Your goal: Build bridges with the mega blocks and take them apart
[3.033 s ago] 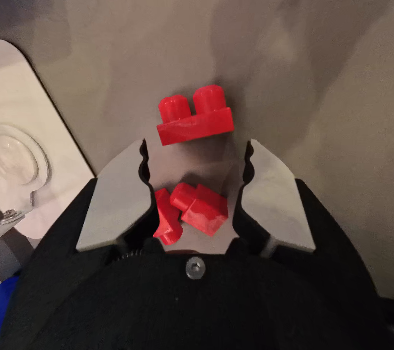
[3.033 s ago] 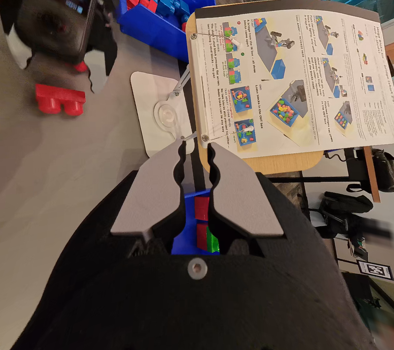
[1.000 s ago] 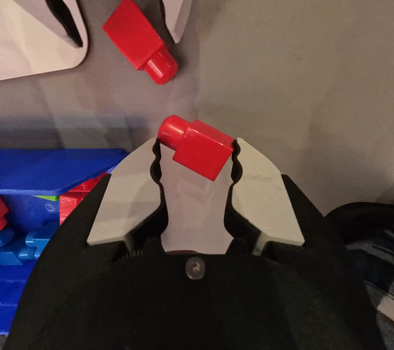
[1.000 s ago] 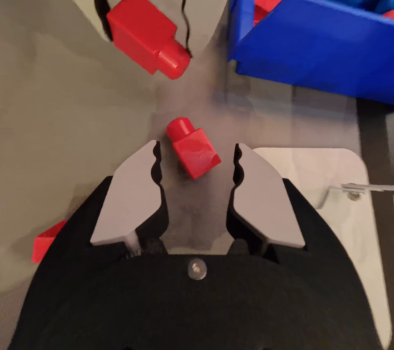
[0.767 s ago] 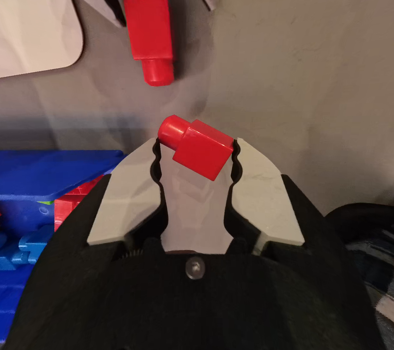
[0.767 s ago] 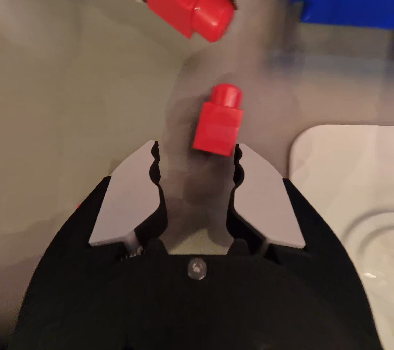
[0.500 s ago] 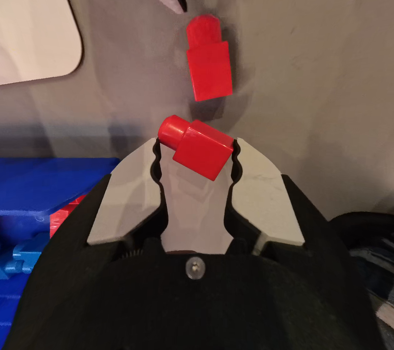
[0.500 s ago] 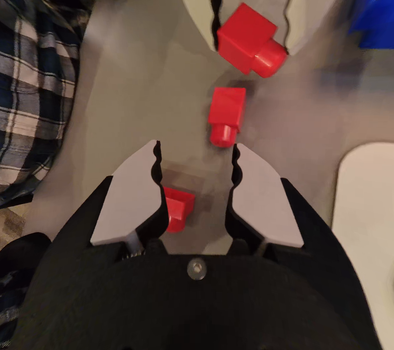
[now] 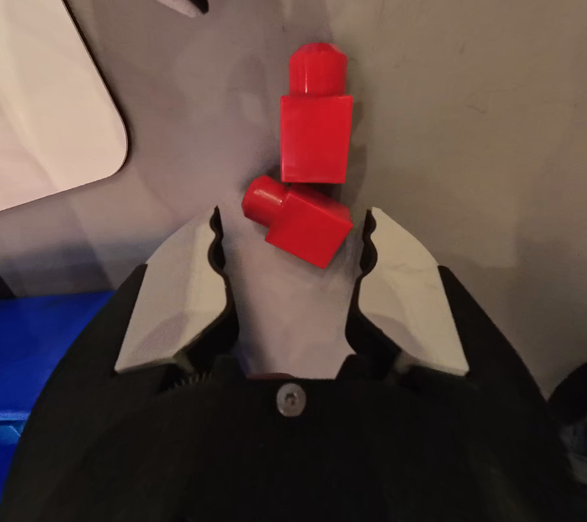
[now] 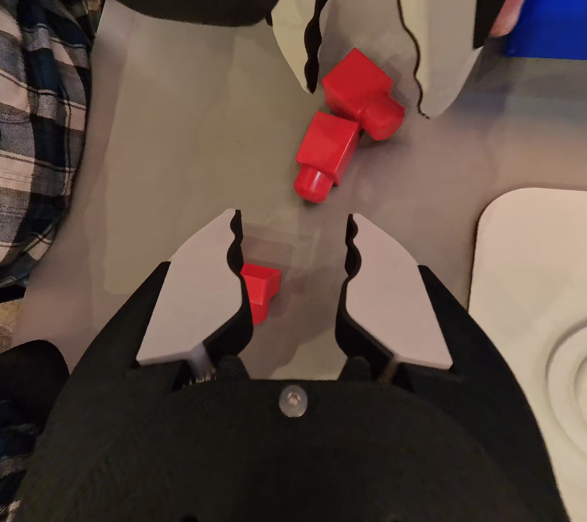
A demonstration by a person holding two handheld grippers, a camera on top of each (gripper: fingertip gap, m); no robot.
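Observation:
In the left wrist view, my left gripper (image 9: 293,214) is open. A red one-stud block (image 9: 301,223) lies on the grey table between its fingertips, with a gap to each pad. Its stud points left and it touches a second red one-stud block (image 9: 316,131) lying just beyond. In the right wrist view, my right gripper (image 10: 293,216) is open and empty, just short of that second block (image 10: 327,154). The left gripper (image 10: 368,103) shows opposite, open around the first block (image 10: 359,90). A third red block (image 10: 260,287) lies partly hidden under my right gripper's left finger.
A white base plate (image 9: 47,93) lies on the table to the left, and shows at the right of the right wrist view (image 10: 524,284). A blue bin (image 9: 47,332) stands at the lower left. A person's plaid sleeve (image 10: 38,125) is at the table's edge. About 10 cm separates my left fingertips from my right.
My left gripper has opened and let go of the red one-stud block, which now lies against the other red block. My right gripper has drawn back slightly, still open.

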